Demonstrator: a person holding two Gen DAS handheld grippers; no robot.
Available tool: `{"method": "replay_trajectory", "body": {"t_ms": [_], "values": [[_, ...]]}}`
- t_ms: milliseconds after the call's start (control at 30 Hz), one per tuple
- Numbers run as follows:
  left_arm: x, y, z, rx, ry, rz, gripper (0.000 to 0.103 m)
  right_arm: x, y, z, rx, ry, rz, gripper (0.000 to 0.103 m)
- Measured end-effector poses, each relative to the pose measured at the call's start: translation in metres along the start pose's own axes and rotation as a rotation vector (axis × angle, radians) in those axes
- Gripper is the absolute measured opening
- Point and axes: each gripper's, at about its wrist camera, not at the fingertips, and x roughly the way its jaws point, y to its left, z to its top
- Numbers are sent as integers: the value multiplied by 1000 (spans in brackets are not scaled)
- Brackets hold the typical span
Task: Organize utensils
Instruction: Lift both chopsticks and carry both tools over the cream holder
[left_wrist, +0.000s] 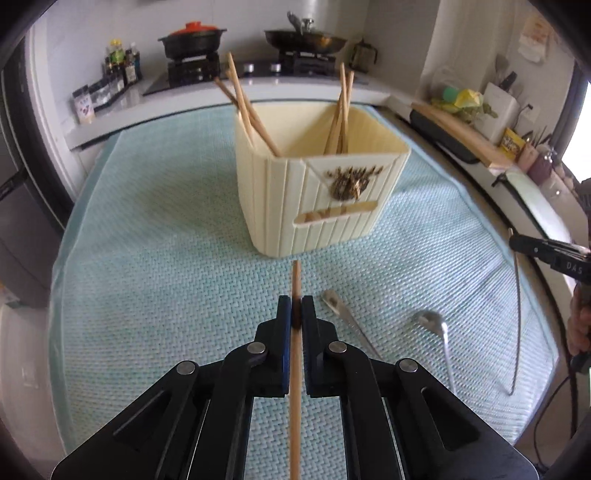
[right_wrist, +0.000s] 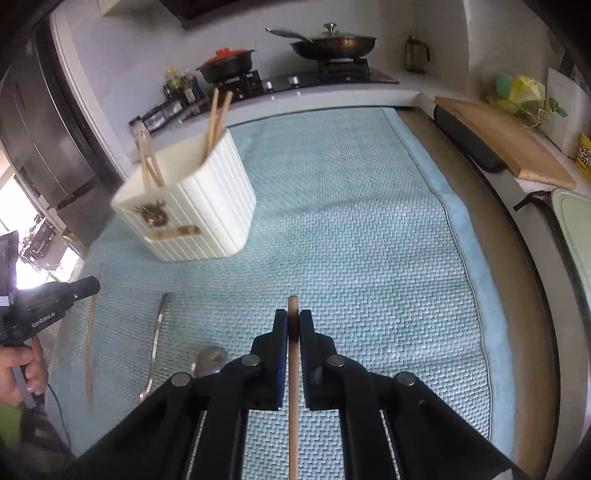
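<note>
Wooden chopsticks (left_wrist: 295, 362) (right_wrist: 293, 373) lie clamped lengthwise in left tongs (left_wrist: 296, 308) and right tongs (right_wrist: 293, 325); holder (left_wrist: 317, 184) stands far, nearer left.

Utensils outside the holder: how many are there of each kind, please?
Chopsticks: 2, the left chopstick in the left tool and the right chopstick in the right tool
Spoon: 1, on the mat
Other metal utensil: 1, on the mat, head hidden
Total: 4
</note>
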Motion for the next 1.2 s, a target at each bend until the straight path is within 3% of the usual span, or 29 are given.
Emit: {"method": "replay_trajectory", "body": {"t_ms": [233,467,567,800,1200], "values": [[-75,-2,19,-10,-182,-40,3,-79,25,-4,-13,-184,77,6],[-109,13,24,-30,-278,-64,3,-126,45,-11,-66,-328,53,6],[-116,16,22,-39,-298,-74,3,-142,58,-13,-107,-393,43,6],[-127,14,20,-46,-321,-90,3,-156,68,-10,-121,-487,121,6],[-137,21,24,-68,-350,-112,3,-165,79,-2,-139,-558,140,6]]}}
